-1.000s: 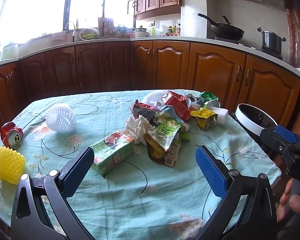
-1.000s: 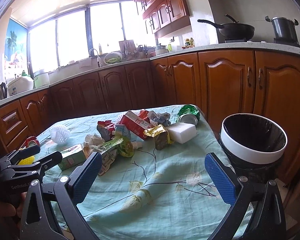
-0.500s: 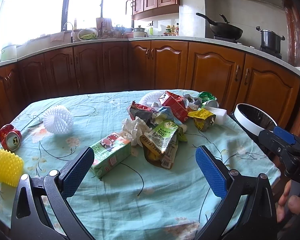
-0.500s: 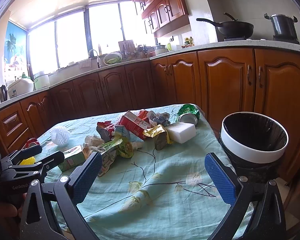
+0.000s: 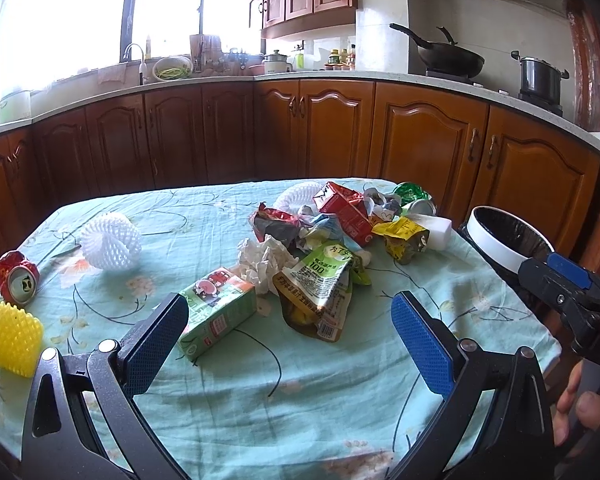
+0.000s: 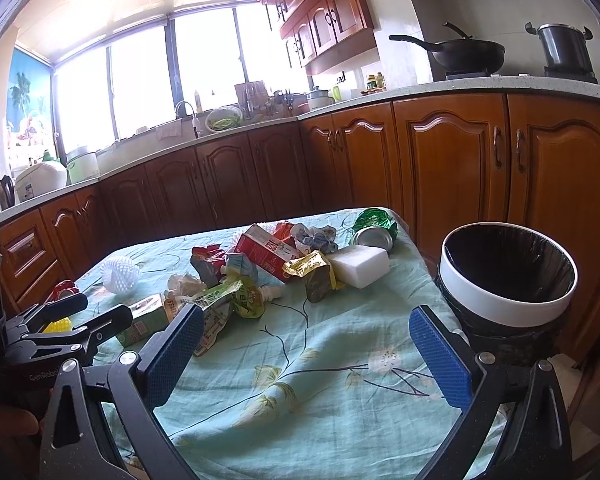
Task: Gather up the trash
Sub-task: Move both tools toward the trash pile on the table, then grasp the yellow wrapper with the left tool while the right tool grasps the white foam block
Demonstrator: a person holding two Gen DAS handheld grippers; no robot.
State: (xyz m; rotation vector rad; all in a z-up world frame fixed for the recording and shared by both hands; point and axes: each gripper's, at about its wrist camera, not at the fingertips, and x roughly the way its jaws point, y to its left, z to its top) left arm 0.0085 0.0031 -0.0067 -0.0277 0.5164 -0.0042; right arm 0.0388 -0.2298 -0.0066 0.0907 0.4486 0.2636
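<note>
Since a second earlier both cameras had crept slightly toward the table, so the trash sat a touch lower in view. Nearest me, my left gripper hung over the cloth with its blue pads spread wide and nothing between them; my right gripper was just as wide and equally bare. Just past the left pad lay a green carton, touching a crumpled tissue and a green pouch. Beyond them sat the heap: a red carton, a yellow wrapper, a white block and a green can. Off to the left were a yellow net, a red can and a white net. A bin stood beside the table's right edge.
</note>
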